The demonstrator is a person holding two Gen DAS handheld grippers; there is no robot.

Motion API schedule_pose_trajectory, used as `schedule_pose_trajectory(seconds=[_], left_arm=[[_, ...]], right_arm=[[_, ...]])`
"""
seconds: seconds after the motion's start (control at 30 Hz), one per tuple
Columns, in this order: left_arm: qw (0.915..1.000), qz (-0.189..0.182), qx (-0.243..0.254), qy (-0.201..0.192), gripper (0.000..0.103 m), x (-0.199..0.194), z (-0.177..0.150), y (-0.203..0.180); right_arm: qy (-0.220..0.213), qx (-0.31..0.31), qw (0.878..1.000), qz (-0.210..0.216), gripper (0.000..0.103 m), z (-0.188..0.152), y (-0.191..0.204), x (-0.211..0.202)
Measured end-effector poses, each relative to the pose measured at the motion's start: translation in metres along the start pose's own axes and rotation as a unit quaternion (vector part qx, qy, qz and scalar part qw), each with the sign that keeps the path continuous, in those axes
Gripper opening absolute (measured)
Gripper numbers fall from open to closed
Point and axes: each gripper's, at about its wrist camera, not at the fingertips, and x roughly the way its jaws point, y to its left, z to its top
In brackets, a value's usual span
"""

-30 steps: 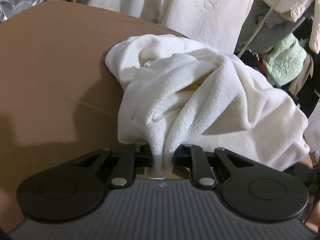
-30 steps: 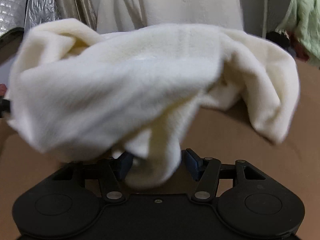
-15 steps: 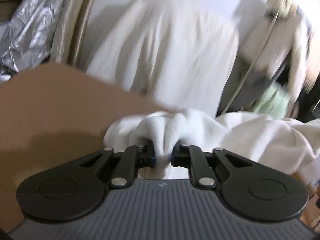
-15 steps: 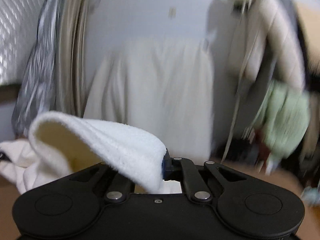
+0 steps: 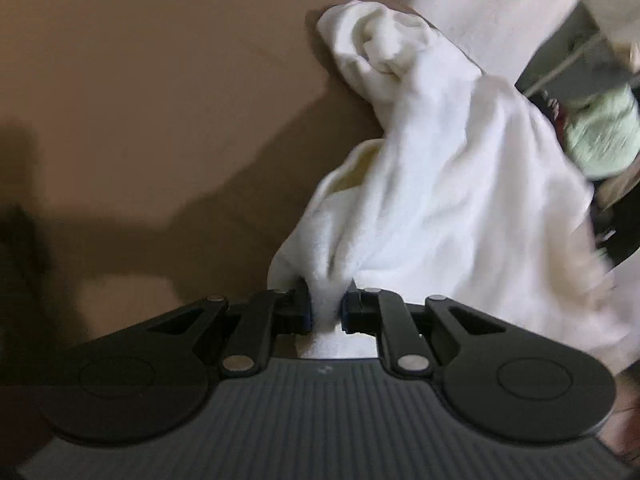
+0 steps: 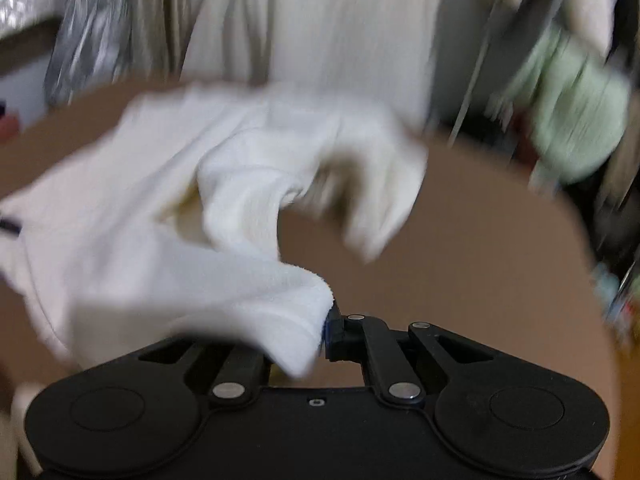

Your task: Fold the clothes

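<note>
Over the brown tabletop point(image 5: 140, 100) the white fleece garment point(image 5: 452, 184) hangs bunched between the two grippers, its far end lying crumpled on the surface near the back edge. The left gripper point(image 5: 326, 308) has its fingers nearly together, pinching a gathered fold of the fleece. The right gripper point(image 6: 322, 332) is likewise closed tight on a corner of the same garment point(image 6: 224, 216), which drapes over its left finger and spreads away to the left, blurred. Behind the tabletop hang a pale cream cloth point(image 6: 320, 24) and a light green quilted garment point(image 6: 576, 120).
</note>
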Motion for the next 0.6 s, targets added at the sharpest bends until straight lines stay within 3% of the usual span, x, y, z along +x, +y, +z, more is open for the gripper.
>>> schedule_pose_trajectory(seconds=[0.13,0.23,0.3,0.37,0.47,0.53,0.6], left_arm=[[0.9987,-0.013,-0.007,-0.049,0.012,-0.023,0.004,0.001],[0.9979,0.025,0.005,-0.060,0.012,-0.020,0.001,0.000],[0.9987,0.019,0.005,-0.048,0.012,-0.016,0.005,0.002],[0.9993,0.015,0.006,-0.032,0.012,-0.010,0.004,0.004],[0.9986,0.047,0.021,-0.008,0.014,0.001,-0.003,0.003],[0.9973,0.069,0.026,-0.001,0.018,0.007,-0.005,0.003],[0.9960,0.083,0.032,-0.008,0.020,0.005,-0.004,0.004]], right_arm=[[0.031,0.026,0.999,0.004,0.008,-0.018,-0.012,0.011],[-0.013,0.014,0.999,-0.035,0.007,0.001,-0.012,-0.013],[-0.058,0.007,0.996,-0.069,0.007,0.008,-0.013,-0.029],[-0.068,0.006,0.994,-0.084,0.008,0.006,-0.013,-0.034],[0.021,-0.014,0.997,-0.068,0.010,-0.016,-0.010,-0.004],[0.093,0.011,0.995,-0.019,0.018,-0.035,-0.012,0.017],[0.126,0.037,0.991,0.036,0.025,-0.044,-0.014,0.026]])
